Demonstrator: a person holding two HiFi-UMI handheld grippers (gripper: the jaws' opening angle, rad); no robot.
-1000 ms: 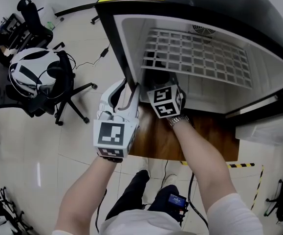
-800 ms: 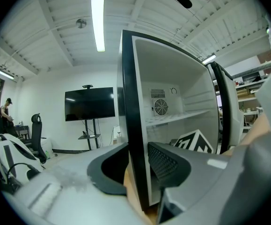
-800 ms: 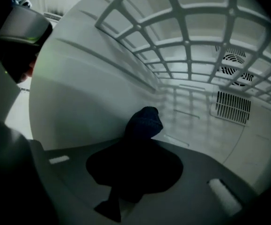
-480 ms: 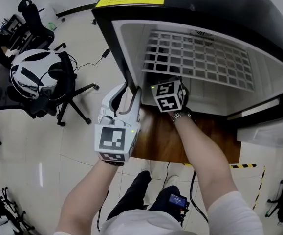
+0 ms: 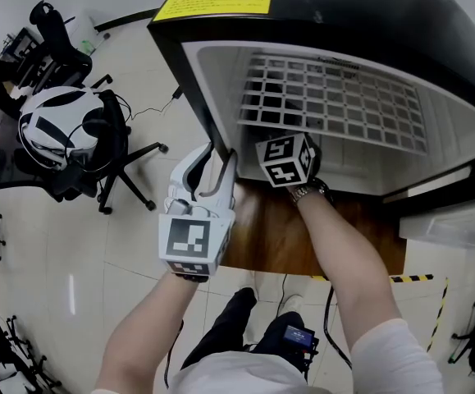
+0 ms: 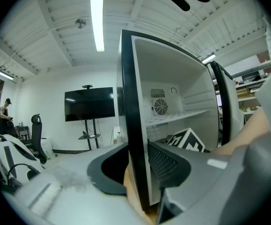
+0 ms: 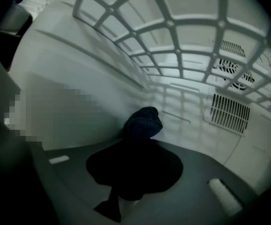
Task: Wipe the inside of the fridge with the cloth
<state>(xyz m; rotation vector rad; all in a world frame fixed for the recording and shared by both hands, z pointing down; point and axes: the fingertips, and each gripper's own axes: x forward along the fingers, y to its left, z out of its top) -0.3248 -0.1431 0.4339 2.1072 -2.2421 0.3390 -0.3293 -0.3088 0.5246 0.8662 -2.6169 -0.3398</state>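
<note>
The black fridge (image 5: pixel 221 23) stands open, its white inside (image 5: pixel 221 89) crossed by a white wire shelf (image 5: pixel 335 97). My left gripper (image 6: pixel 137 172) is shut on the front edge of the fridge's left side wall (image 6: pixel 133 125), one jaw on each face. My right arm reaches in under the shelf; only its marker cube (image 5: pixel 286 161) shows in the head view. The right gripper (image 7: pixel 140 142) is shut on a dark blue cloth (image 7: pixel 143 122), whose bunched end touches the white inner wall (image 7: pixel 79 78) low down, near the fridge floor.
A black office chair (image 5: pixel 98 154) with a white headset on it stands left of the fridge. A wooden board (image 5: pixel 278 236) lies under the fridge front, with striped tape (image 5: pixel 401 277) beside it. Vent grilles (image 7: pixel 229 111) sit on the back wall. The fridge door (image 5: pixel 450 220) hangs open at right.
My right gripper has shifted a little to the right and deeper under the shelf with the cloth. The left gripper has stayed on the side wall.
</note>
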